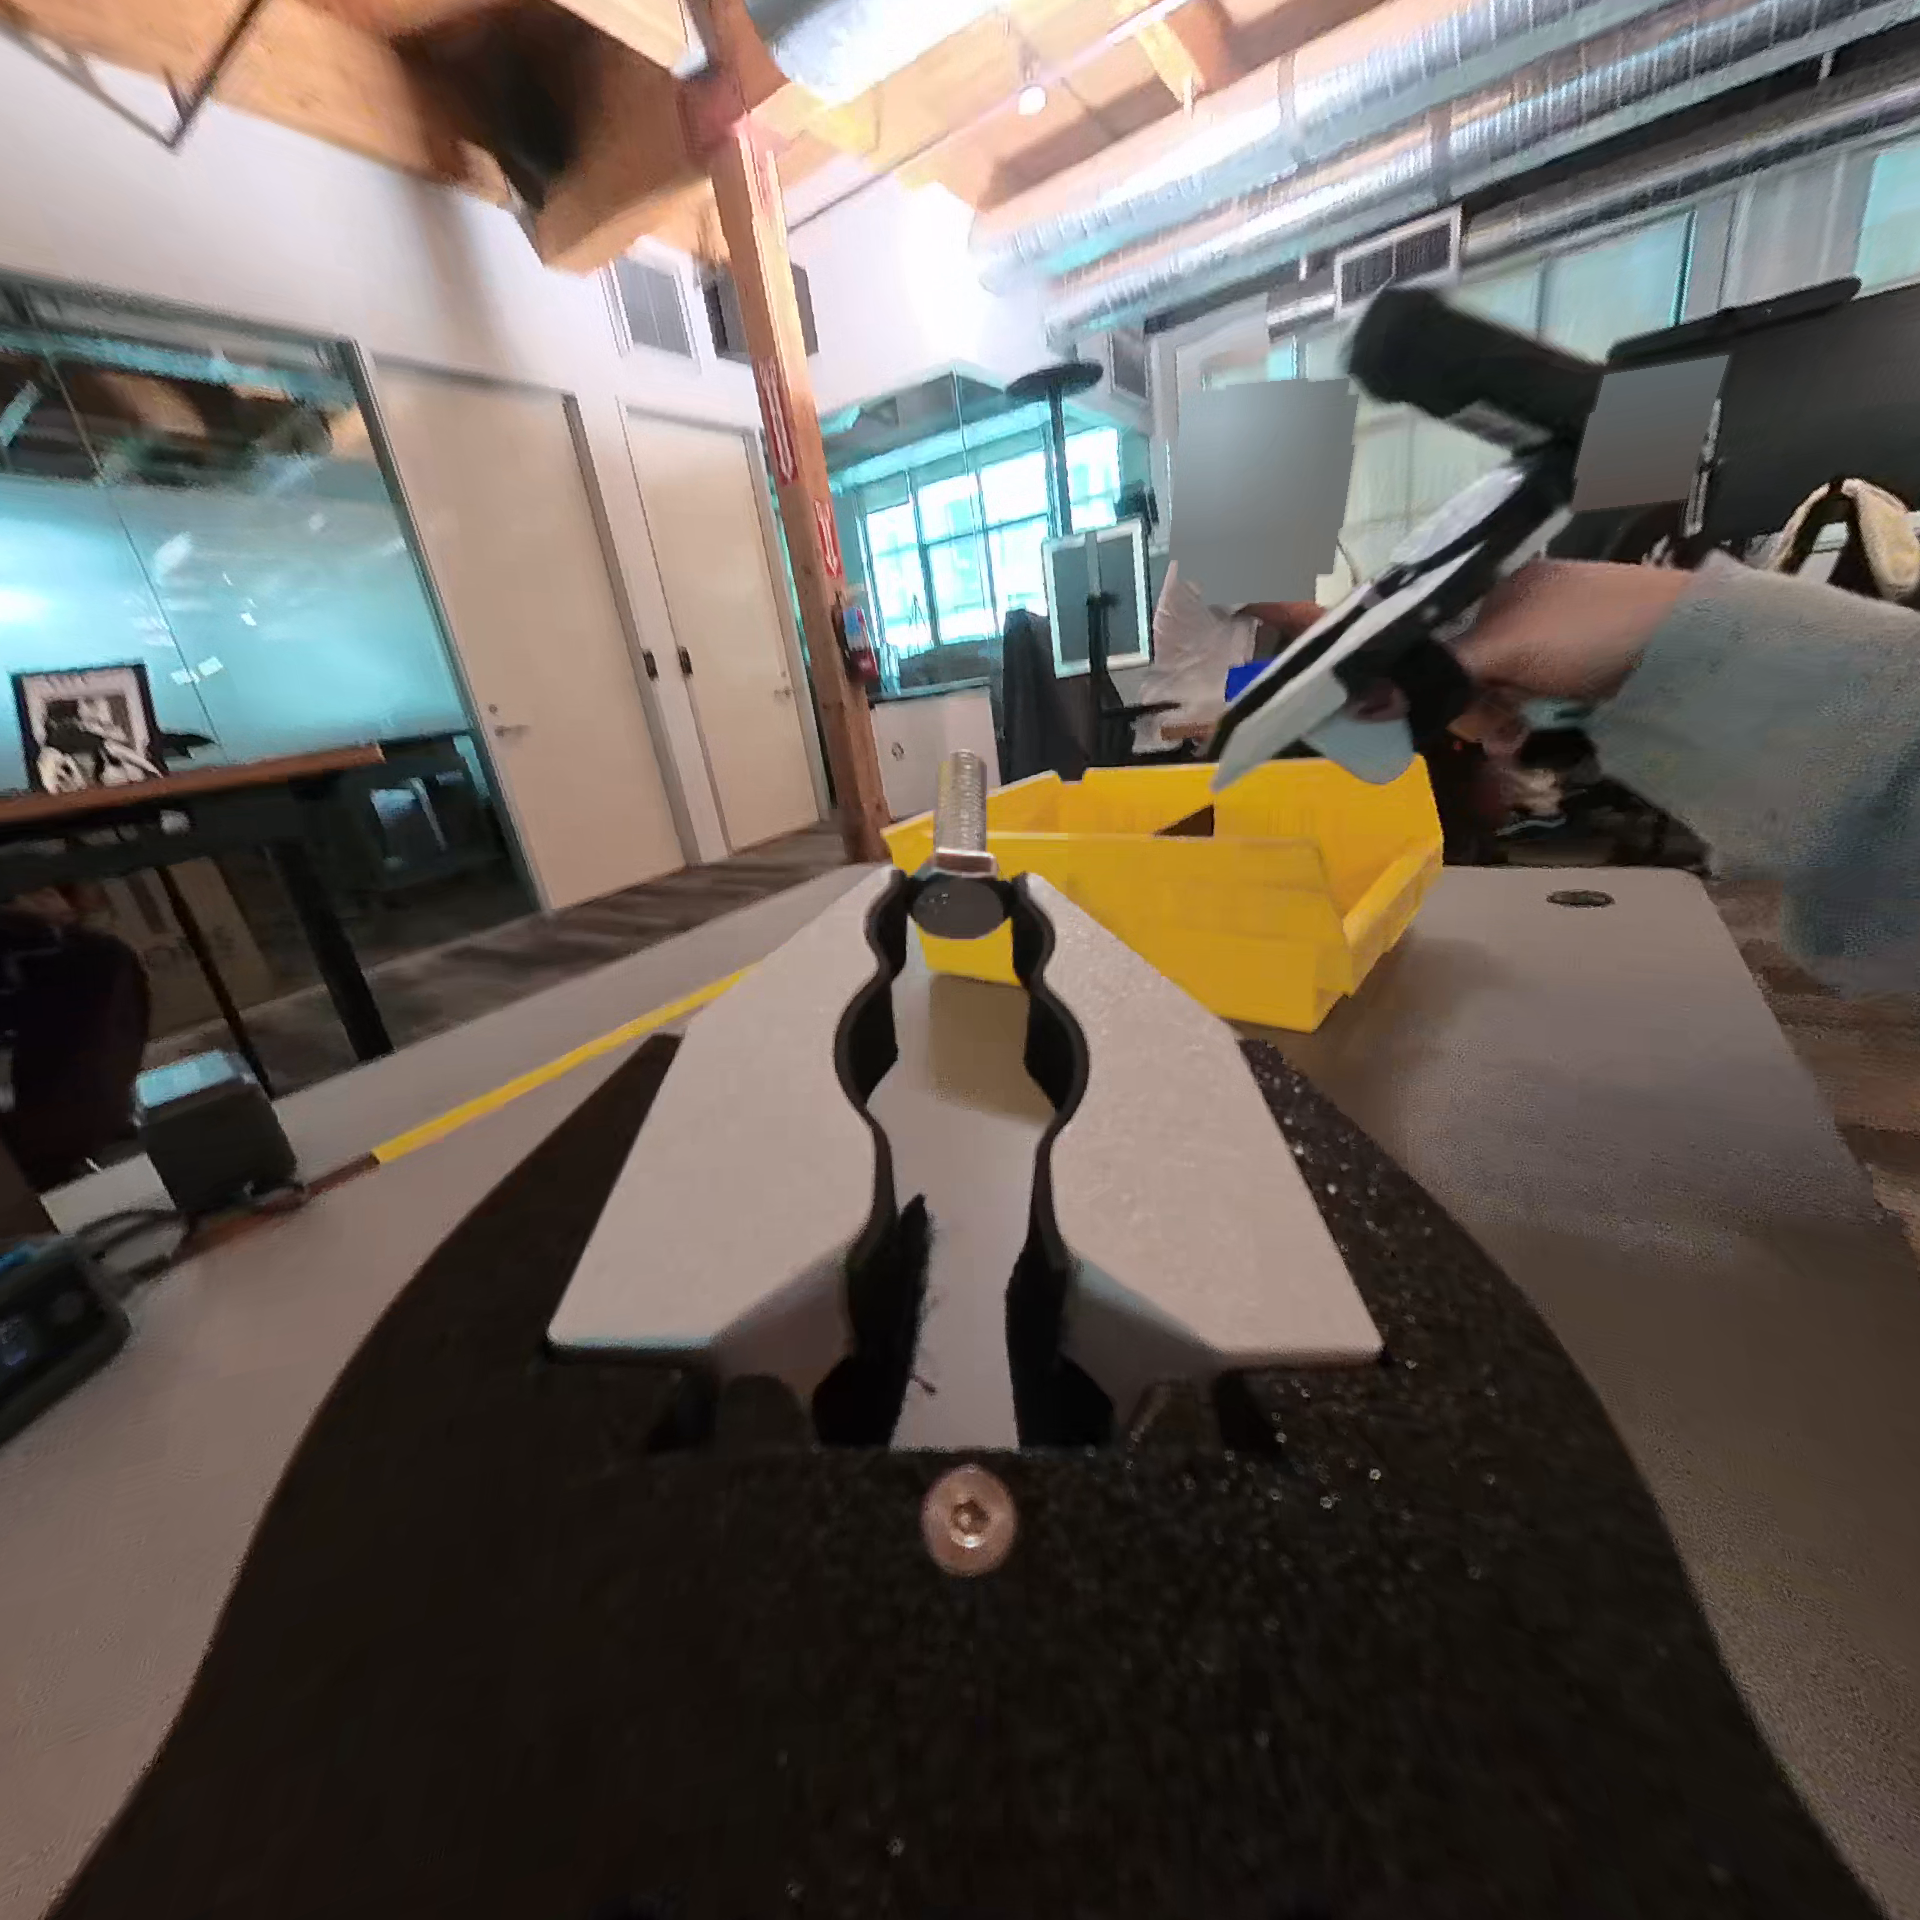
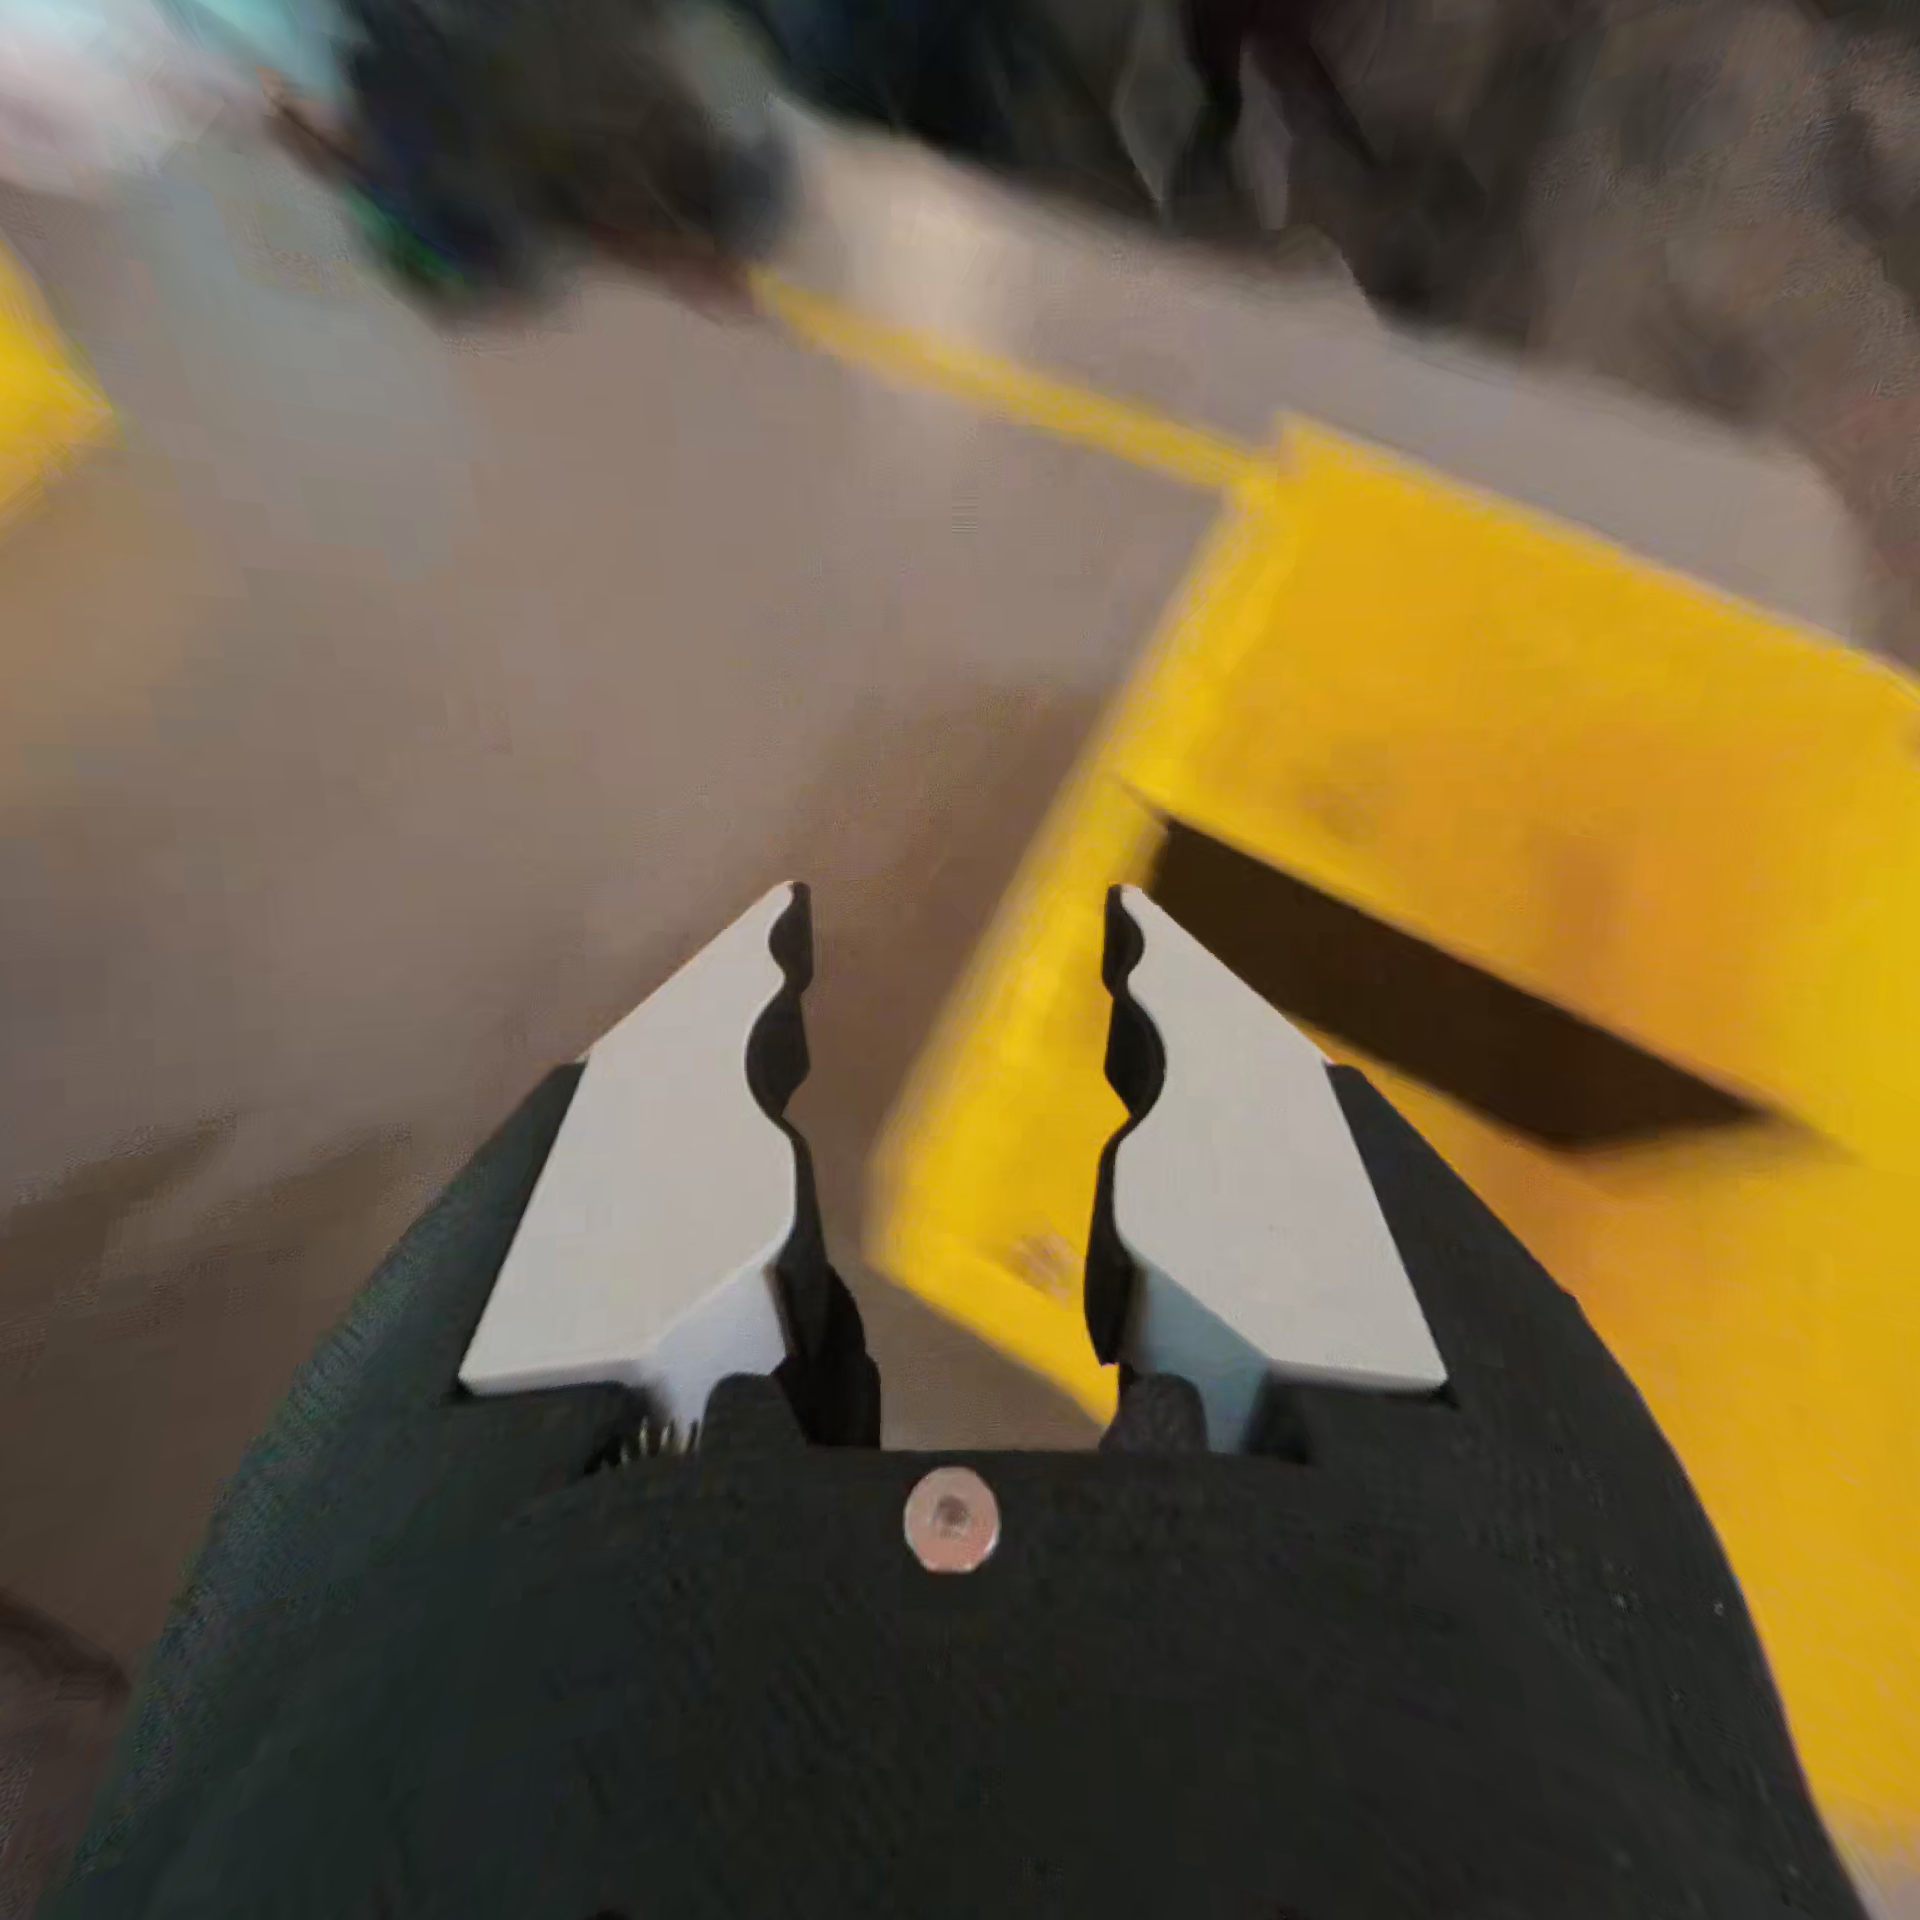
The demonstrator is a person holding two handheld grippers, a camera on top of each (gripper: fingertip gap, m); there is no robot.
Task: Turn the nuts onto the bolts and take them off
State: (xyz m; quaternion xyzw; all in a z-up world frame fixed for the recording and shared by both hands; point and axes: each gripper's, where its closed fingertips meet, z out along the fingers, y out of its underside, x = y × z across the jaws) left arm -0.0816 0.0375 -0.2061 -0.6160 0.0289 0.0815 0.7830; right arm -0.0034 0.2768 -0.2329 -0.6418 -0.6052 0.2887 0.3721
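Steel is what the bolt (image 1: 961, 831) appears to be made of: a bright threaded shank standing upright, its head pinched between the tips of the left gripper (image 1: 958, 902), whose fingers are clenched on it. A square-looking collar is seen at the base of the shank just above the fingertips; whether that is a nut or part of the head cannot be told. The bolt is held above the grey table (image 1: 1558, 1091), with the yellow bin (image 1: 1195, 904) just behind it.

The right gripper (image 2: 956, 904) is released, its fingers spread with nothing between them. In the left wrist view it is seen well apart from the bolt, raised above the far side of the bin in a person's hand (image 1: 1538, 644) and pointing down towards it. Its own view is heavily blurred; only the bin wall and the table are made out, and no nut can be found there.

The bolt is judged to be stiff, fairly heavy for its size and slippery on its smooth head, so a firm hold on the flats of the head is called for, with the threads left free. A nut would be small, hard and easily dropped; it is best taken across two opposite flats in the notched part of the fingers, so that it can be set squarely on the shank end and turned without cross-threading.
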